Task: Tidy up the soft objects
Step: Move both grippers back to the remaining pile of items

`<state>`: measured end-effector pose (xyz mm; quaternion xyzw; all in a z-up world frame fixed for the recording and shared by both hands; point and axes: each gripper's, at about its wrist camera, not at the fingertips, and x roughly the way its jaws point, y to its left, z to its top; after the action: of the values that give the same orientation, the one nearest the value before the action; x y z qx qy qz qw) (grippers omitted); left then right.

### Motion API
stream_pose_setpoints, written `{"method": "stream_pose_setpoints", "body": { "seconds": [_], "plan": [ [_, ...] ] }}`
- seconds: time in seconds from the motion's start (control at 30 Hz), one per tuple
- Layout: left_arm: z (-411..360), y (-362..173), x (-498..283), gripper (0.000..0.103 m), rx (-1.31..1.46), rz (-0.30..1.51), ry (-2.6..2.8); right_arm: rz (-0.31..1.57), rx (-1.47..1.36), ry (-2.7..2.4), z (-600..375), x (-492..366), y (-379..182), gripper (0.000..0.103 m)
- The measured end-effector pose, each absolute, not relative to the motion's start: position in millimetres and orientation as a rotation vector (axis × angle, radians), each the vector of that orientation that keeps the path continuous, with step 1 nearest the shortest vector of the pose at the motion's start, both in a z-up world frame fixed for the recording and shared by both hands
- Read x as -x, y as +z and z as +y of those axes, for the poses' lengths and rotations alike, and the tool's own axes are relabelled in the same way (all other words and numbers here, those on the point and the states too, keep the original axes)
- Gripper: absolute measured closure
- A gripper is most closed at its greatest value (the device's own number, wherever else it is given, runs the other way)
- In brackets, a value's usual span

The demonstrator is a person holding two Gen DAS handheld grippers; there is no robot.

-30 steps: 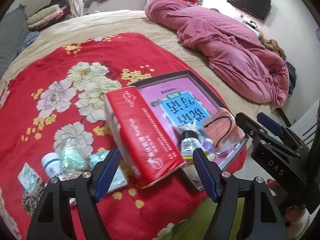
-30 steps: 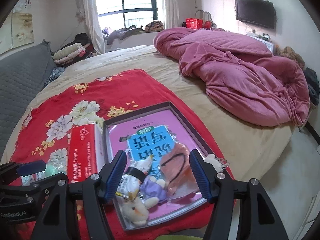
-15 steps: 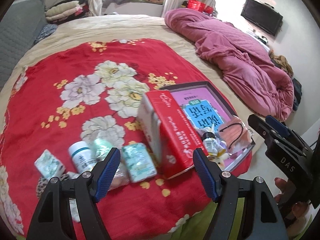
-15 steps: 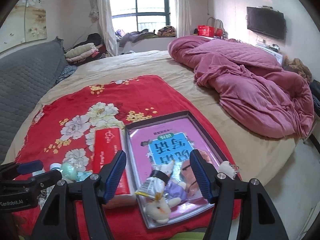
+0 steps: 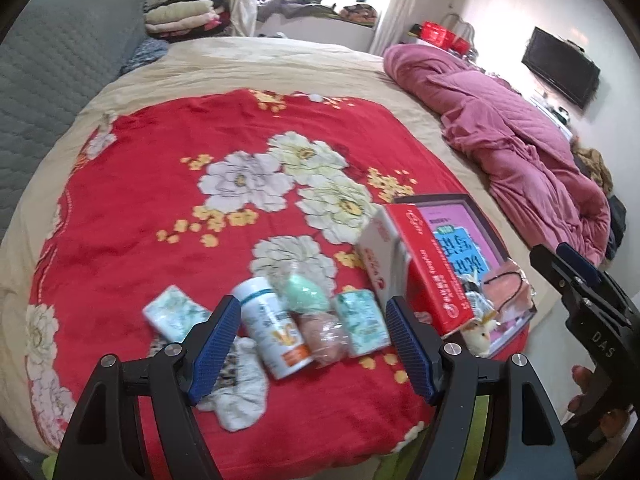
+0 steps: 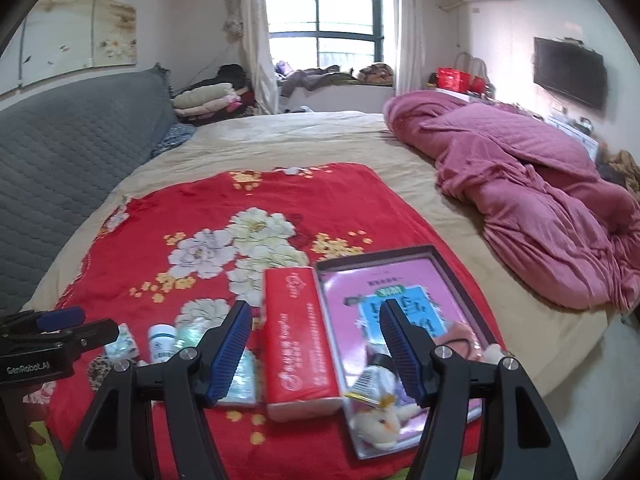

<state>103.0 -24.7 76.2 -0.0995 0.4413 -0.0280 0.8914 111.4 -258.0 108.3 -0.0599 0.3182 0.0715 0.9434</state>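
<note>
Small items lie at the near edge of a red flowered blanket (image 5: 160, 200). A shallow dark tray (image 6: 452, 268) with a pink printed bottom holds a plush toy (image 6: 380, 424) and a bagged pink mask (image 5: 506, 288). A red tissue pack (image 6: 298, 332) lies beside the tray's left edge. Left of it lie a white bottle (image 5: 272, 328), a green sponge (image 5: 306, 292), a pink bagged item (image 5: 326, 332), two tissue packets (image 5: 362, 322) and a patterned cloth (image 5: 240, 396). My left gripper (image 5: 310, 354) is open above the bottle and packets. My right gripper (image 6: 316, 354) is open above the red pack.
A crumpled pink quilt (image 6: 540, 200) lies on the bed's right side. A grey padded headboard (image 6: 60, 168) stands at the left. Folded clothes (image 6: 208, 100) are stacked at the far end. A TV (image 6: 568, 72) hangs on the right wall.
Both grippers have pulled back and swung left. The left now faces the bottle and packets instead of the red pack; the right now faces the red pack instead of the tray.
</note>
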Motion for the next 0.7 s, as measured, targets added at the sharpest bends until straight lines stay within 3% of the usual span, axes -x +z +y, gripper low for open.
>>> {"method": "stream_pose_setpoints", "body": {
  "seconds": [0.7],
  "plan": [
    [83.3,30.3,-73.2,0.027,0.366,0.969,0.118,0.716,0.204,0.246,-186.1,-117.6,86.0,0.037]
  ]
}}
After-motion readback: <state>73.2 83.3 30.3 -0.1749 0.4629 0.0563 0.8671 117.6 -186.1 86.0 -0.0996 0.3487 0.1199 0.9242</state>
